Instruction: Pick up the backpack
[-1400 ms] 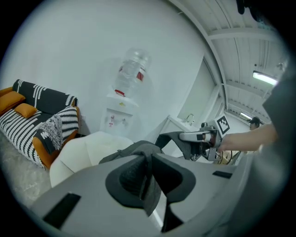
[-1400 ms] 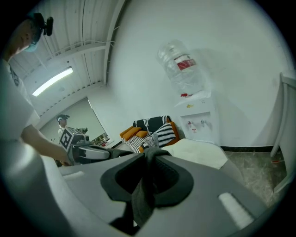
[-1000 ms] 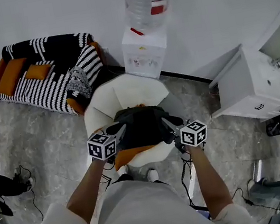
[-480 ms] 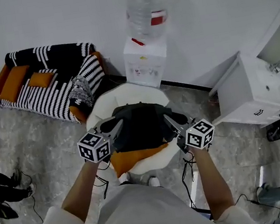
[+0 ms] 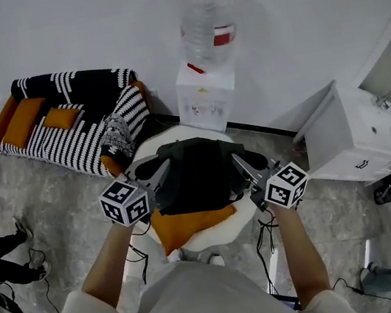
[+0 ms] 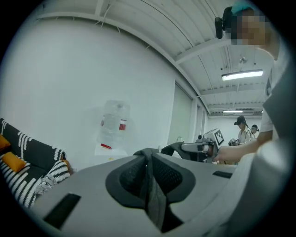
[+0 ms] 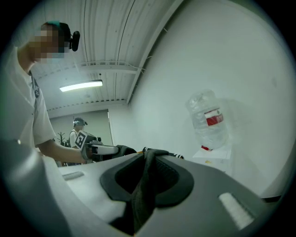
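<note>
water dispenser (image 5: 206, 97) just behind backpack (image 5: 199, 175), white chair (image 5: 245, 216) below, open floor (image 5: 62, 209) beside

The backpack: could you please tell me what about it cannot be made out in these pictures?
- Head view: the backpack covers its own underside, so whether it clears the orange cushion is unclear.
- Left gripper view: the left gripper fills the lower frame with its own body; only a pinched dark strap shows.
- Right gripper view: likewise, the right gripper hides all but a strap.
</note>
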Tool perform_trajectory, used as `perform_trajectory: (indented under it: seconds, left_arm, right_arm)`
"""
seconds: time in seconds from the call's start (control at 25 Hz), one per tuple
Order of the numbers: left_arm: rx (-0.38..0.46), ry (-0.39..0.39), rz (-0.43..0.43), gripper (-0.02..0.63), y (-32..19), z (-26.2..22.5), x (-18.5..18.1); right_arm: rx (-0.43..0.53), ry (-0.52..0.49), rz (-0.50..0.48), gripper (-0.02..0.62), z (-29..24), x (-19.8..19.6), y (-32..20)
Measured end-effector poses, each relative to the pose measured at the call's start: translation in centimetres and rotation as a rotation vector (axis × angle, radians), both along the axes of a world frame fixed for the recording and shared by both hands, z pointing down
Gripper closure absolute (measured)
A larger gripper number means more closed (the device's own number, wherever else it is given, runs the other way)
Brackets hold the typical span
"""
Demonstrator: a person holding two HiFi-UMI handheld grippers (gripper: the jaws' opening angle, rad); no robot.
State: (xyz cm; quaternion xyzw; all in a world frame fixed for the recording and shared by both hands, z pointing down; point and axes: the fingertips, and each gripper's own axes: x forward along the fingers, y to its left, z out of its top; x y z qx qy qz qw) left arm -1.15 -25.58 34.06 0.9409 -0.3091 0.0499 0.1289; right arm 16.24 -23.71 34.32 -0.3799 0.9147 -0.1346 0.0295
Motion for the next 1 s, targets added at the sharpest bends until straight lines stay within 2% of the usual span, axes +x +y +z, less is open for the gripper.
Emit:
perform_trajectory:
  seconds: [0.6, 1.0]
  left_arm:
    - [0.160, 0.029, 0.042, 0.568, -1.6, -7.6, -0.1]
    - [0.209, 0.045, 0.056, 0.568, -2.0, -9.6, -0.2]
  right_arm:
    - [0.136, -0.030, 0.006, 0.537, -7.6, 0.0, -1.0]
    - [0.175, -0.035, 0.009, 0.535, -9.6, 0.0, -1.0]
